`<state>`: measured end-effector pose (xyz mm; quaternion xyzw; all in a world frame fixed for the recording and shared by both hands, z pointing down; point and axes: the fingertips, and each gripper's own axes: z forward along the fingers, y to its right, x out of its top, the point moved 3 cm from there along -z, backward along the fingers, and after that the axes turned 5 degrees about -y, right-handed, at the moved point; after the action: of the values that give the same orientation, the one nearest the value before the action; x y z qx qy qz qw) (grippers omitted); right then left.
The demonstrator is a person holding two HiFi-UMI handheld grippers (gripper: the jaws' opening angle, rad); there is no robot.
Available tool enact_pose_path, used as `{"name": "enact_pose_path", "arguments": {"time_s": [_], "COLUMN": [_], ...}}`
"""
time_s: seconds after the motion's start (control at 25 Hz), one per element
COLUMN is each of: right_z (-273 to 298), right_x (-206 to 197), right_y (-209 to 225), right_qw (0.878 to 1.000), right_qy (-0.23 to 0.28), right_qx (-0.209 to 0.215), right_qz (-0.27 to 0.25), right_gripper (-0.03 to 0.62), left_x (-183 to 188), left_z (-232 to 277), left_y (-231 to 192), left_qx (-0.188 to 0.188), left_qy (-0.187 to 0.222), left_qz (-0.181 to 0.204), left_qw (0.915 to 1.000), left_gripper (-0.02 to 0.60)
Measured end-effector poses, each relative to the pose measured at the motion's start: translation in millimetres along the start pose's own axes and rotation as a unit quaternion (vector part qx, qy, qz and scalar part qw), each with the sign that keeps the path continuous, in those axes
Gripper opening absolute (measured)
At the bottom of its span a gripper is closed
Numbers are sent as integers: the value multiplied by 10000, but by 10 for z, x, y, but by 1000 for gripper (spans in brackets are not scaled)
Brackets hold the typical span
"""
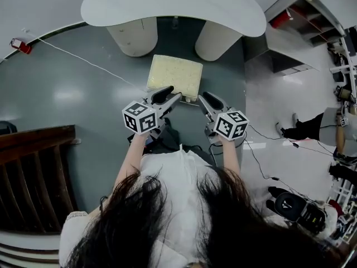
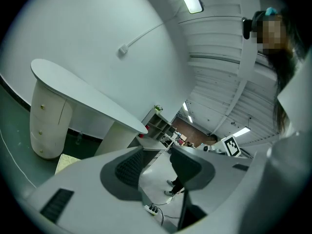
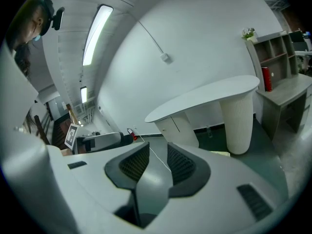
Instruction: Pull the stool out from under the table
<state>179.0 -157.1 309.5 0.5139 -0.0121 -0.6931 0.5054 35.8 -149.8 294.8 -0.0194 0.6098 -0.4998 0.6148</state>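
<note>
While the person holds both grippers side by side, the left gripper (image 1: 172, 95) has its jaws partly spread with nothing between them. The right gripper (image 1: 205, 100) has its jaws a narrow gap apart, also empty. Just ahead of both tips and lower is the pale yellow square cushioned stool (image 1: 174, 76), on the dark green floor (image 1: 67, 94). Beyond it stands the white curved-top table (image 1: 173, 4) on two round legs.

The left forearm (image 1: 128, 159) and right forearm (image 1: 231, 156) reach forward from the body, side by side. The left gripper (image 1: 167, 97) and right gripper (image 1: 208, 101) angle slightly toward each other. The left fingers (image 2: 127, 168) stand partly apart, gripping nothing. The right fingers (image 3: 181, 164) leave a narrower gap, also empty.
</note>
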Motion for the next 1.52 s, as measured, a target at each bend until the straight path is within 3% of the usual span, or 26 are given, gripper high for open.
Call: {"name": "enact_pose_path", "arguments": {"time_s": [0.28,0.64,0.92,1.2,1.52], "right_z": [-357,-1242,-1805,-2073,-2132], "right_x": [-87,-694,-1183,-1546,-1620], "right_y": [-127,-215,-558,-844,-1158], "right_qw": [9998,9988,9971,9947,9917], "right_qy": [114,367,406,384,336], "right_qx": [150,297,590,862,1091], "right_qz": [-110,-99,-246,-409,-599], "right_gripper": [120,120,120,107,87], "left_x": [-130,-793,-1295,-1766,-1829], "left_z": [-67,-105,-394,-652,-945], "left_y": [322,1147,1830,2280,2465], "left_qx": [177,256,378,515,690], "left_qy": [90,48,78,-38,62], "left_qz": [123,237,328,445,500], "left_qw": [9997,9994,9987,9977,9963], "left_gripper": [173,170,170,170,170]}}
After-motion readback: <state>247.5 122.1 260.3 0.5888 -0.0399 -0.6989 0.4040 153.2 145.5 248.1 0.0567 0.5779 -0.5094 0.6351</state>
